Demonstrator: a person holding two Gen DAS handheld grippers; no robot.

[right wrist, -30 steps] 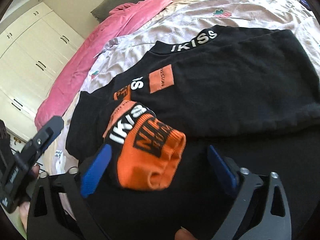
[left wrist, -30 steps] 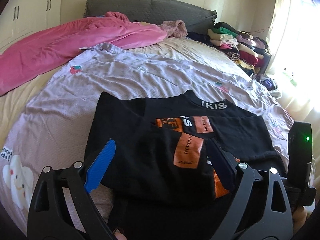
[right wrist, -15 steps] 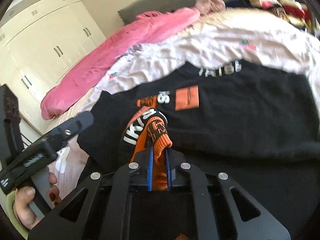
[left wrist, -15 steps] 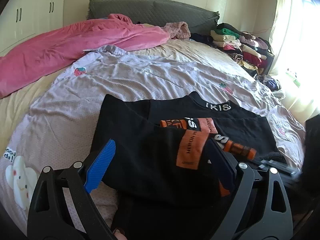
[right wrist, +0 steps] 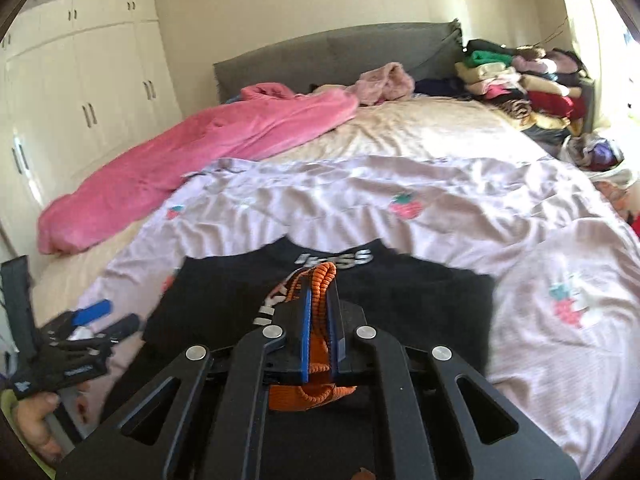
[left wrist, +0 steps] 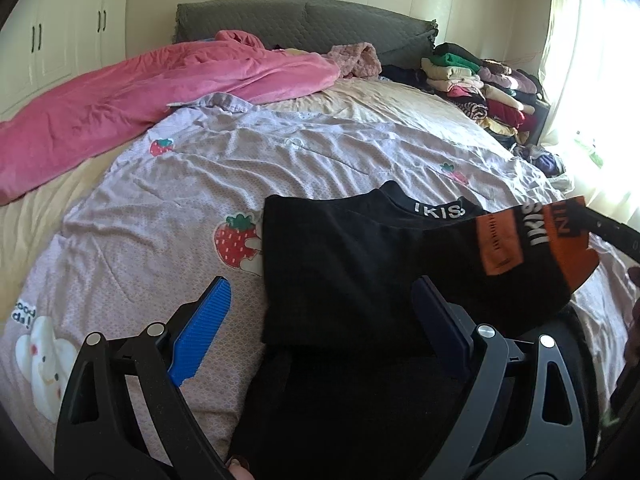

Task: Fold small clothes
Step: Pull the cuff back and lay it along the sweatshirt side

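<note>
Your right gripper is clenched on the orange cuff of the black top, its sleeve trailing left toward your spread, empty left gripper

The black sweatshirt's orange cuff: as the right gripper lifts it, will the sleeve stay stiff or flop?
Likely floppy: the sleeve drapes from the orange cuff pinched in the right gripper. Probably light; the black sweatshirt body stays flat. The ribbed knit bunches between the pads, so slipping seems unlikely.

sweater on quilt | blanket behind-left | clothes pile behind-right
</note>
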